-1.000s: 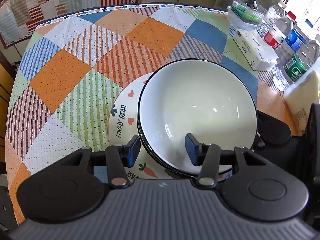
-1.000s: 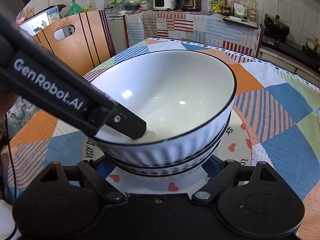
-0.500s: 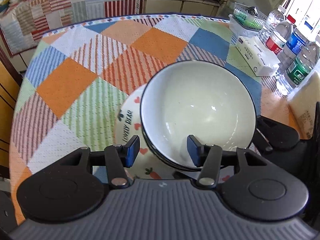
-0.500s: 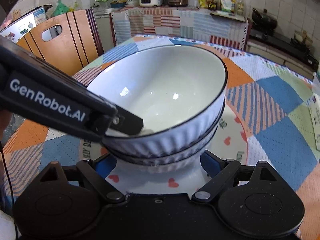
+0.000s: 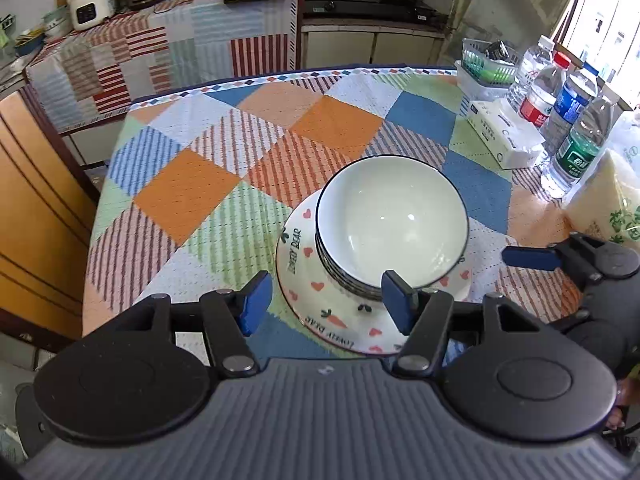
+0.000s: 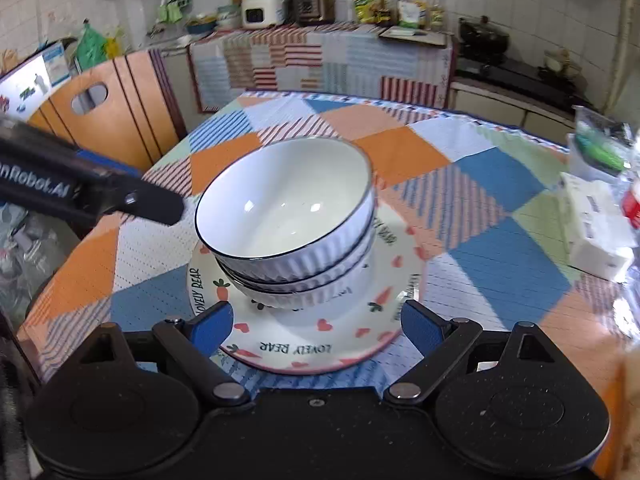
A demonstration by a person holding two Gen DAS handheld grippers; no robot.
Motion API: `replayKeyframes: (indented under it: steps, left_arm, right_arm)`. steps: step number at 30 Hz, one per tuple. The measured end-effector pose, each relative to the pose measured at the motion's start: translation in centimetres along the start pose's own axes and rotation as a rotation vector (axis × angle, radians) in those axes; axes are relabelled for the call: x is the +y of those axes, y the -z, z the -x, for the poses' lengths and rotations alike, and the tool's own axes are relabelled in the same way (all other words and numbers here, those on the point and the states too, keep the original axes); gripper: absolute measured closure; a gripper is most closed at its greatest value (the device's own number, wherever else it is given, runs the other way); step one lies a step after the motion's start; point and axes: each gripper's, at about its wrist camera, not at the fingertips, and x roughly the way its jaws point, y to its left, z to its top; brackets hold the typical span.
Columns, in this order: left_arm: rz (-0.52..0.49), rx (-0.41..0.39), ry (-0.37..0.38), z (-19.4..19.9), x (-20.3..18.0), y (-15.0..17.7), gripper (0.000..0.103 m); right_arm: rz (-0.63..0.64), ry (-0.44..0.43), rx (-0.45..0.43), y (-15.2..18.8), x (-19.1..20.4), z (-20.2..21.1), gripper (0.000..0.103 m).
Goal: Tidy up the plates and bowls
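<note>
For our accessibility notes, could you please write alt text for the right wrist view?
Stacked white bowls sit on a "Lovely Bear" plate on a patchwork tablecloth. The right gripper is open in front of the plate, holding nothing; the left gripper reaches in beside the bowls.

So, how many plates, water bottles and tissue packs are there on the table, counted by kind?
Plates: 1
Water bottles: 4
Tissue packs: 1
Total: 6
</note>
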Motion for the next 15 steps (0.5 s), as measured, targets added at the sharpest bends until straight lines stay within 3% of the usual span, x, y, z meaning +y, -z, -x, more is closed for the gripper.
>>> replayKeyframes:
  steps: [5, 15]
  left_arm:
    - [0.023, -0.028, -0.023, 2.6, -0.4, 0.8, 0.040]
    - [0.068, -0.082, -0.090, 7.0, -1.4, 2.7, 0.027]
  right_arm:
    - [-0.035, 0.004, -0.015, -0.1, -0.6, 2.7, 0.010]
    - [-0.074, 0.130, -0.120, -1.1, -0.7, 9.2, 0.004]
